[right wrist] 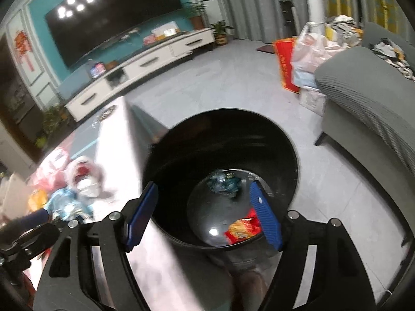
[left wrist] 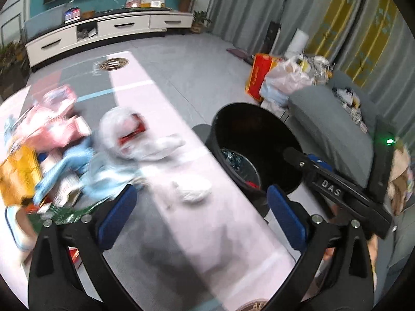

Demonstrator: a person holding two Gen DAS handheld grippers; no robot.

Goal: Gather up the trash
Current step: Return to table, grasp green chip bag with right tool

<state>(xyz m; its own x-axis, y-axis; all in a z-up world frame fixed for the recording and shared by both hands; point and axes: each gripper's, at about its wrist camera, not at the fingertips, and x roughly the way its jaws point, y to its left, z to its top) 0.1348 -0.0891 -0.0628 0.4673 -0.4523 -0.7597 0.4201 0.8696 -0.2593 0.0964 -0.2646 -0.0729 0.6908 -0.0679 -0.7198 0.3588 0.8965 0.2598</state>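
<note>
Right wrist view: the right tool [right wrist: 202, 213] is held over the black bin [right wrist: 220, 140], its jaws apart with nothing between them. A red and yellow wrapper [right wrist: 242, 229] and a crumpled blue-green wrapper [right wrist: 224, 182] lie at the bottom. The left tool [left wrist: 202, 219] is spread wide and empty above the pale bench [left wrist: 181, 155]. More trash is piled on the bench: a white plastic bag [left wrist: 129, 134], pink packets [left wrist: 57, 121], a yellow box [left wrist: 18, 173]. The next piece is best gripped in its middle and carried right over the bin before it is let go. A TV cabinet [left wrist: 103, 31], grey floor [left wrist: 202, 72] and grey sofa [right wrist: 368, 98] are seen behind
</note>
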